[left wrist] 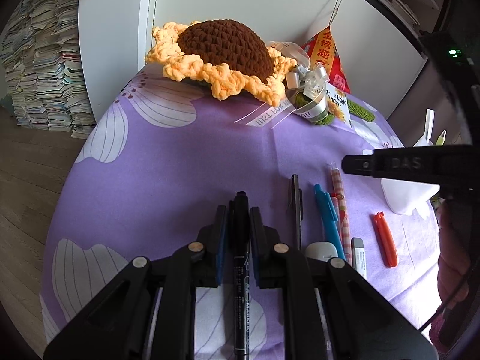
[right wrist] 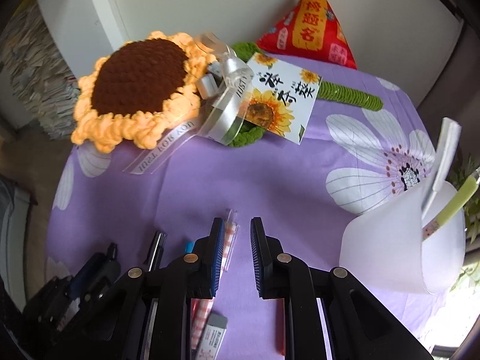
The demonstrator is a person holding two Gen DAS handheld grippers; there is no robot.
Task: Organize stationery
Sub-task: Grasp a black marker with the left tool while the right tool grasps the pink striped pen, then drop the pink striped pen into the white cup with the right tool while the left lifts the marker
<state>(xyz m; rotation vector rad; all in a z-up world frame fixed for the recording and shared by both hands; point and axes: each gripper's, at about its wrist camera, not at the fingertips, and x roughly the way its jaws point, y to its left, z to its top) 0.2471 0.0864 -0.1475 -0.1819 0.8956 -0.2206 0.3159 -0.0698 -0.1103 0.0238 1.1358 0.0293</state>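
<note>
Left tongs (left wrist: 238, 219): closed on the black marker (left wrist: 241, 270); the pads are pressed against both sides of its barrel, and its cap end projects beyond the fingertips.
Right tongs (right wrist: 237, 234): held over the purple cloth with a gap visible between the pads and nothing gripped; the opening is narrow, and the checked pen (right wrist: 229, 240) is seen just beside the left pad.
Desk (left wrist: 180, 165): covered with a purple floral cloth.
Stationery row: a black pen (left wrist: 296, 207), a blue pen (left wrist: 328, 219), the checked pen, an eraser (left wrist: 359, 255) and an orange clip (left wrist: 385, 240) are laid side by side on the cloth, to the right of the left tongs.
Holder: a white cup (right wrist: 399, 255) is placed at the right edge of the desk; a green pen (right wrist: 456, 201) and a white strip are stood in it.
Background: a crocheted sunflower (left wrist: 222, 57) and a red pouch (right wrist: 312, 27) are located at the far edge.
</note>
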